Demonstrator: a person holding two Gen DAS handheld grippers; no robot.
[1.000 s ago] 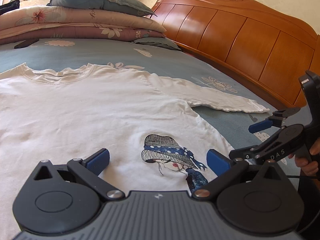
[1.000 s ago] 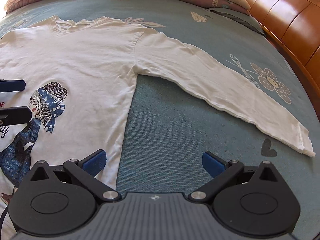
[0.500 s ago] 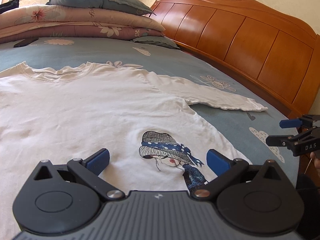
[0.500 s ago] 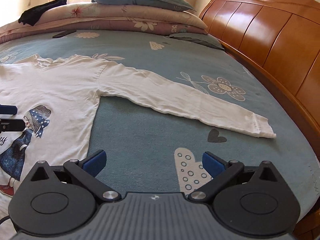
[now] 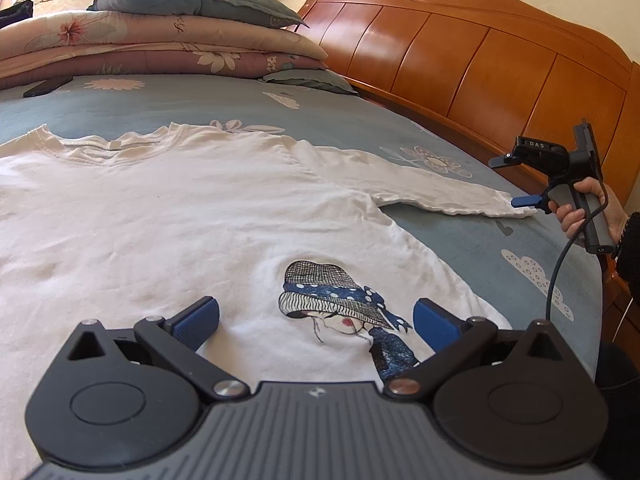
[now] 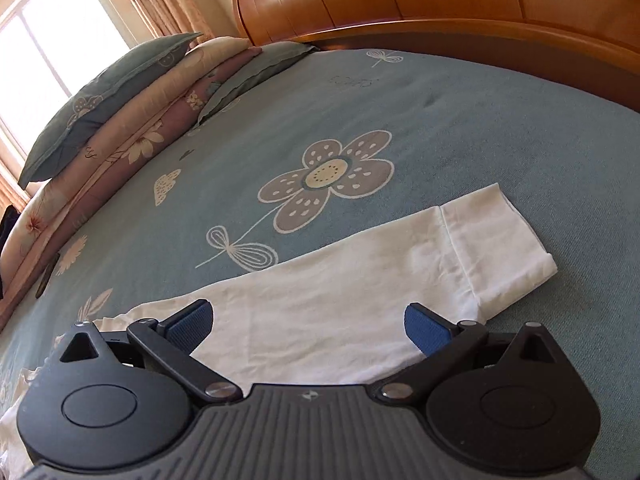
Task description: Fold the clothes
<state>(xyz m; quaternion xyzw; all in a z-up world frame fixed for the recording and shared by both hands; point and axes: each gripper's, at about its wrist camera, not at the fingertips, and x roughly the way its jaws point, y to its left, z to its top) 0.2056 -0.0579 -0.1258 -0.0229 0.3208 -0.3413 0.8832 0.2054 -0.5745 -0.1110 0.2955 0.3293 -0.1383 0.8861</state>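
White shirt point(image 5: 180, 216) flat | sleeve point(image 6: 360, 280) stretches toward headboard point(image 5: 480, 72) | left claw point(image 5: 316, 320), right claw point(image 6: 306, 322) both wide

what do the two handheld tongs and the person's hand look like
Both the left tongs and the right tongs have black linkage arms, round black pivot housings, a ribbed grey body and blue ribbed pads. The right unit carries white DAS lettering, a grey handle and a dark cable. The hand has a dark fuzzy cuff.

White shirt point(image 5: 168, 208) — blue-hatted figure print point(image 5: 340, 300) — on flowered teal bedspread point(image 6: 460, 128).
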